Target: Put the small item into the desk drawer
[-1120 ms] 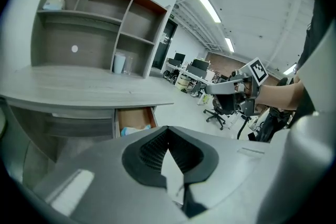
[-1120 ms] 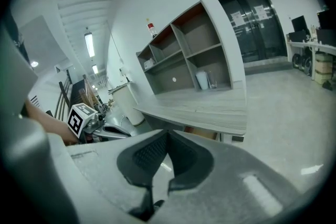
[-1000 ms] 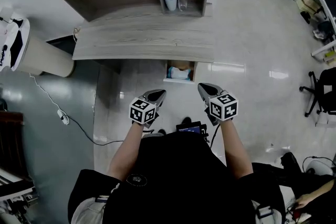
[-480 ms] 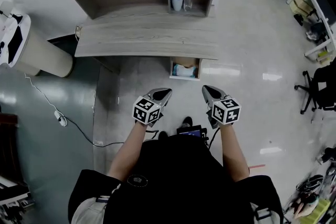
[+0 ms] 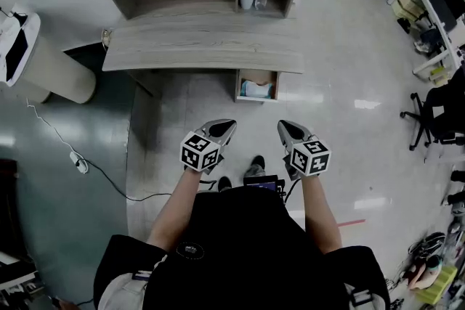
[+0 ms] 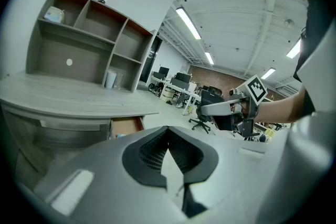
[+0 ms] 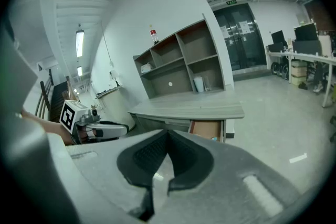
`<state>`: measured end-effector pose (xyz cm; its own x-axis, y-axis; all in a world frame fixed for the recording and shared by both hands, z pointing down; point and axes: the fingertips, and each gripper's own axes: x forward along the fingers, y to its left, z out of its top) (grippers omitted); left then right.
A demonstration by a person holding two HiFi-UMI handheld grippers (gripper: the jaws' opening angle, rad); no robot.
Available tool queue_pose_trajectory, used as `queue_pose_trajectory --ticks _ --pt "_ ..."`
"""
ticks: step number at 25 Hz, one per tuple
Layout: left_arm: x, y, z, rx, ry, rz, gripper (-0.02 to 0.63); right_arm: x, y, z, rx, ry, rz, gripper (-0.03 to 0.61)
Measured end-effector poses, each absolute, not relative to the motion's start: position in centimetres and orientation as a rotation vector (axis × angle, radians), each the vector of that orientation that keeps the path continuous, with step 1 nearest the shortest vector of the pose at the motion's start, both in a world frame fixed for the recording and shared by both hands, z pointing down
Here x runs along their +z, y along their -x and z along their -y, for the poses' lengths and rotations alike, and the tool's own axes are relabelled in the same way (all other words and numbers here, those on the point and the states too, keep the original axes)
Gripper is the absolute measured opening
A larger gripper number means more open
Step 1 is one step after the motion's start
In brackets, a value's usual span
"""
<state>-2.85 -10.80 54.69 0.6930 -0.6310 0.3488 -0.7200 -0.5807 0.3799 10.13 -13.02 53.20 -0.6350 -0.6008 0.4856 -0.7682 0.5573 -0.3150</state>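
Small item point(image 5: 256, 90), as best we could tell, was the pale blue-and-white thing lying in the open drawer point(image 5: 254, 99) under the table point(image 5: 203, 47), at 12 o'clock from where we stood. It was too small in view to name. We judged it light and rather soft, like a packet, and not fragile, so it was best taken across its short sides with a gentle squeeze. Both arms were bent at the elbow, forearms reaching forward over the floor. Our left gripper point(image 5: 227, 127) and right gripper point(image 5: 285, 128) hung side by side, pointing toward 12 o'clock and a little downward, well apart from the drawer. Each had its fingers pressed together with nothing between them.
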Motion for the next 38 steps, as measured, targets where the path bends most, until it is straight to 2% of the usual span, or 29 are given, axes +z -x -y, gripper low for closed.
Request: queue_pose_trajectory --ticks 14,38 --pt "55.0 3.6 7.1 0.308 -2.485 0.953 -0.003 53.2 -8.6 8.3 0.715 -1.203 2.459 0.002" --pt "55.3 4.1 6.4 0.353 -2.516 0.916 -0.009 52.8 -7.9 7.2 0.701 -1.263 2.460 0.002"
